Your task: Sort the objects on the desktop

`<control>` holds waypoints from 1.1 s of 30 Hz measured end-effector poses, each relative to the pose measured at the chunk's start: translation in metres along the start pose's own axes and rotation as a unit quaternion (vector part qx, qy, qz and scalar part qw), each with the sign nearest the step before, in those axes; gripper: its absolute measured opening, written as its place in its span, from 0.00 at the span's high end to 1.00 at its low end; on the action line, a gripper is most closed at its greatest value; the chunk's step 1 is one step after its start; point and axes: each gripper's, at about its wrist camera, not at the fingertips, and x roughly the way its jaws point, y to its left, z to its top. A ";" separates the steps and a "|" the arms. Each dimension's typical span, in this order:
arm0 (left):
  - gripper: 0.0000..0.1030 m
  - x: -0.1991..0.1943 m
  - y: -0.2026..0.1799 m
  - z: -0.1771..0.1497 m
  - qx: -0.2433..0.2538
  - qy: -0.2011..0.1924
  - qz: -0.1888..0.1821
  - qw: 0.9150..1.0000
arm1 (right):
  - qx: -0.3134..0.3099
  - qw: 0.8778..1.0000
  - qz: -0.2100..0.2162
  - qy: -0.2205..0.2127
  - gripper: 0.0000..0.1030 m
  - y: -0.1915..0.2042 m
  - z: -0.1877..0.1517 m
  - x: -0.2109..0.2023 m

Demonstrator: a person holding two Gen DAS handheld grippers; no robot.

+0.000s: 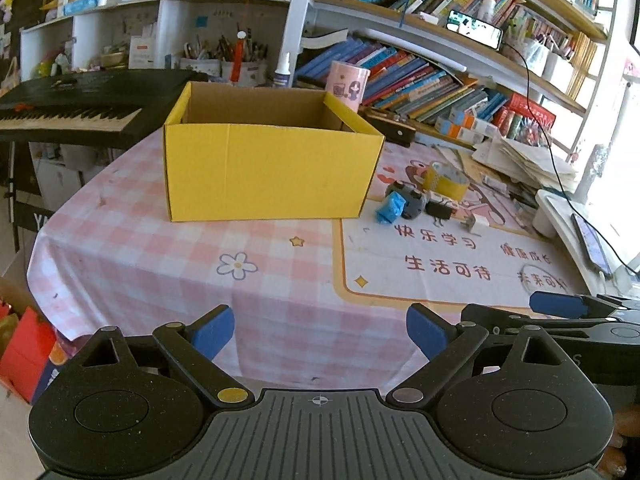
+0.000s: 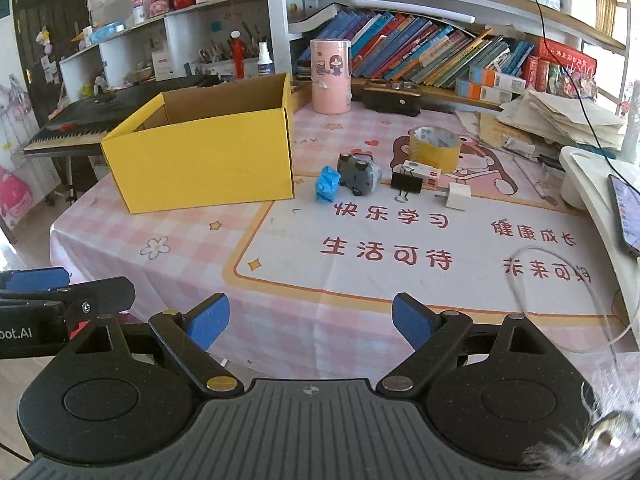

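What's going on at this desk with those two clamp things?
A person holds two grippers, left and right, both open and empty, near the table's front edge. Small items, a blue wad, toy car, binder clip, charger plug and tape roll, lie beside the yellow box. Nothing is picked up.

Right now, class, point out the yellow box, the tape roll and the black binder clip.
yellow box (image 2: 200, 168), right wrist view, front wall.
tape roll (image 2: 434, 152), right wrist view, outer yellow band.
black binder clip (image 2: 406, 182), right wrist view, black body.
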 end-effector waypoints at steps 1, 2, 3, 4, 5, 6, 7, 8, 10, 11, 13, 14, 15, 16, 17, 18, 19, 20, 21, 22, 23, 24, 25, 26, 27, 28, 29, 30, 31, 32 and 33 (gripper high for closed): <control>0.07 0.000 -0.001 -0.001 0.000 0.001 -0.002 1.000 | -0.002 1.000 -0.002 -0.001 0.14 0.000 0.000 -0.001; 0.07 0.001 -0.002 -0.001 0.000 0.001 -0.003 1.000 | -0.004 1.000 -0.006 -0.002 0.14 0.000 -0.001 -0.003; 0.07 0.001 -0.003 -0.001 0.000 0.002 -0.005 1.000 | -0.006 1.000 -0.009 -0.002 0.14 0.000 -0.002 -0.004; 0.07 0.002 -0.004 -0.001 0.001 0.002 -0.008 1.000 | -0.007 1.000 -0.012 -0.002 0.14 -0.001 -0.002 -0.005; 0.07 0.003 -0.005 -0.001 0.001 0.001 -0.010 1.000 | -0.007 1.000 -0.015 -0.002 0.14 -0.002 -0.002 -0.007; 0.07 0.003 -0.006 -0.002 0.001 0.000 -0.012 1.000 | -0.008 1.000 -0.018 -0.001 0.14 -0.003 -0.003 -0.008; 0.07 0.003 -0.007 -0.001 0.000 0.000 -0.014 1.000 | -0.009 1.000 -0.021 0.000 0.14 -0.004 -0.003 -0.009; 0.07 0.004 -0.008 -0.001 -0.001 -0.001 -0.017 1.000 | -0.009 1.000 -0.024 0.000 0.14 -0.005 -0.004 -0.010; 0.07 0.006 -0.011 0.000 -0.002 -0.003 -0.023 1.000 | -0.009 0.999 -0.031 0.000 0.14 -0.008 -0.005 -0.013; 0.07 0.007 -0.012 0.001 -0.001 -0.003 -0.027 1.000 | -0.008 0.999 -0.035 0.000 0.14 -0.010 -0.006 -0.014; 0.07 0.010 -0.016 0.001 0.002 0.000 -0.034 0.999 | -0.004 0.999 -0.043 0.001 0.13 -0.014 -0.007 -0.016; 0.07 0.012 -0.019 0.001 0.006 0.002 -0.038 0.999 | -0.001 0.999 -0.047 0.001 0.13 -0.016 -0.008 -0.017; 0.07 0.013 -0.022 0.001 0.009 0.004 -0.041 0.999 | 0.003 0.999 -0.052 0.003 0.13 -0.019 -0.009 -0.018; 0.07 0.015 -0.024 0.001 0.013 0.005 -0.045 0.999 | 0.007 0.998 -0.055 0.004 0.13 -0.021 -0.010 -0.018; 0.07 0.016 -0.027 0.001 0.016 0.006 -0.047 0.999 | 0.011 0.998 -0.057 0.005 0.13 -0.023 -0.010 -0.018; 0.07 0.017 -0.029 0.001 0.019 0.007 -0.050 0.999 | 0.015 0.998 -0.060 0.007 0.13 -0.026 -0.011 -0.018; 0.07 0.018 -0.031 0.001 0.021 0.008 -0.052 0.998 | 0.017 0.998 -0.062 0.008 0.13 -0.028 -0.012 -0.018; 0.07 0.019 -0.032 0.001 0.022 0.009 -0.053 0.998 | 0.020 0.998 -0.064 0.009 0.13 -0.030 -0.013 -0.018; 0.07 0.021 -0.034 0.002 0.023 0.011 -0.055 0.998 | 0.022 0.998 -0.066 0.010 0.13 -0.032 -0.013 -0.018; 0.07 0.023 -0.035 0.002 0.024 0.013 -0.056 0.998 | 0.024 0.997 -0.068 0.010 0.13 -0.033 -0.013 -0.018; 0.07 0.025 -0.037 0.003 0.025 0.015 -0.058 0.998 | 0.025 0.997 -0.070 0.010 0.13 -0.035 -0.014 -0.018; 0.07 0.027 -0.038 0.004 0.027 0.016 -0.059 0.998 | 0.027 0.997 -0.072 0.011 0.13 -0.038 -0.013 -0.018; 0.07 0.029 -0.041 0.004 0.028 0.018 -0.060 0.998 | 0.029 0.997 -0.073 0.012 0.13 -0.040 -0.013 -0.017; 0.07 0.031 -0.043 0.006 0.029 0.019 -0.062 0.997 | 0.031 0.997 -0.075 0.012 0.13 -0.042 -0.013 -0.016; 0.07 0.034 -0.045 0.007 0.031 0.020 -0.063 0.997 | 0.033 0.996 -0.077 0.013 0.13 -0.045 -0.012 -0.015; 0.07 0.036 -0.047 0.008 0.032 0.021 -0.065 0.997 | 0.034 0.996 -0.079 0.013 0.13 -0.048 -0.011 -0.015; 0.07 0.039 -0.050 0.009 0.034 0.022 -0.068 0.997 | 0.036 0.996 -0.081 0.012 0.13 -0.051 -0.011 -0.014; 0.07 0.042 -0.052 0.010 0.037 0.024 -0.070 0.997 | 0.039 0.996 -0.083 0.013 0.13 -0.055 -0.010 -0.013; 0.07 0.044 -0.054 0.011 0.039 0.026 -0.071 0.996 | 0.042 0.995 -0.085 0.014 0.13 -0.058 -0.009 -0.012; 0.07 0.046 -0.057 0.013 0.042 0.026 -0.072 0.996 | 0.045 0.995 -0.086 0.014 0.13 -0.061 -0.008 -0.010; 0.07 0.049 -0.059 0.014 0.043 0.025 -0.072 0.996 | 0.047 0.995 -0.087 0.015 0.13 -0.065 -0.006 -0.008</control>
